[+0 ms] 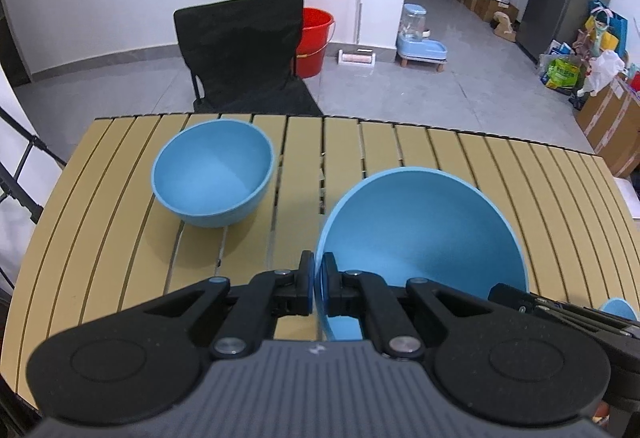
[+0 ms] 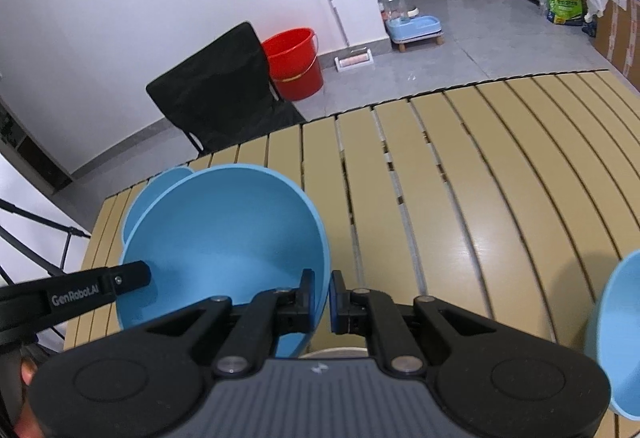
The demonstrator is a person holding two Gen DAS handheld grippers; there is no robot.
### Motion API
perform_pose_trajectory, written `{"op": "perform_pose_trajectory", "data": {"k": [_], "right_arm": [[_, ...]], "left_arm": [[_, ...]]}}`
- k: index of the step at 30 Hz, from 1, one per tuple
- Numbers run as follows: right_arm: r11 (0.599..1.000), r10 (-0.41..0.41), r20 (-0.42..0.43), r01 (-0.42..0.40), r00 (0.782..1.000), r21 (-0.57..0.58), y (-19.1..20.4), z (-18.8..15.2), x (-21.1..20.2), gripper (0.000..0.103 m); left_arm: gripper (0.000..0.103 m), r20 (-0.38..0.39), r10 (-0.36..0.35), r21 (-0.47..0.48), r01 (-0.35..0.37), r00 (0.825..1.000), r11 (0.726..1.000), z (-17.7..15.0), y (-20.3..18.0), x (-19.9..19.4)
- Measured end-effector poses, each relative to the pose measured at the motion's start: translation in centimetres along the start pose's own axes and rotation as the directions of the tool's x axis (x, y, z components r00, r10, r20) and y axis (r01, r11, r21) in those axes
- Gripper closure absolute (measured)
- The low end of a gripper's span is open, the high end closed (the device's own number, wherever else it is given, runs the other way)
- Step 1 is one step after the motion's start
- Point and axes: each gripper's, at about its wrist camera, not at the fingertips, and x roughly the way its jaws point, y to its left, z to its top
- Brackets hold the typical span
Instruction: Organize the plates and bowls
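A large blue bowl [image 1: 420,230] hangs tilted above the slatted tan table [image 1: 100,198], held from both sides. My left gripper [image 1: 318,266] is shut on its left rim, the pads pressing on the thin wall. My right gripper [image 2: 322,286] is shut on the right rim of the same bowl [image 2: 224,238]. A finger of the left gripper [image 2: 120,282] shows at the bowl's far side in the right wrist view. A second blue bowl [image 1: 214,174] stands upright on the table at the back left, partly hidden behind the held one [image 2: 160,186] in the right wrist view.
Another blue dish edge [image 2: 616,338] shows at the lower right. A black chair [image 1: 240,50] stands behind the table, with a red bucket [image 1: 316,38] beyond it. A pale round rim [image 2: 336,352] peeks out under the right gripper.
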Motion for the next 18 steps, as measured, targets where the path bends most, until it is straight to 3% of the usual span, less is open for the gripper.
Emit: {"op": "perform_pose_trajectory", "data": {"k": [18], "right_arm": [[0.995, -0.064, 0.112, 0.055, 0.992, 0.077, -8.9, -1.5, -7.8, 0.096]], "left_arm": [[0.098, 0.04, -0.059, 0.117, 0.054, 0.997, 0.992, -2.9, -10.4, -4.0]]}}
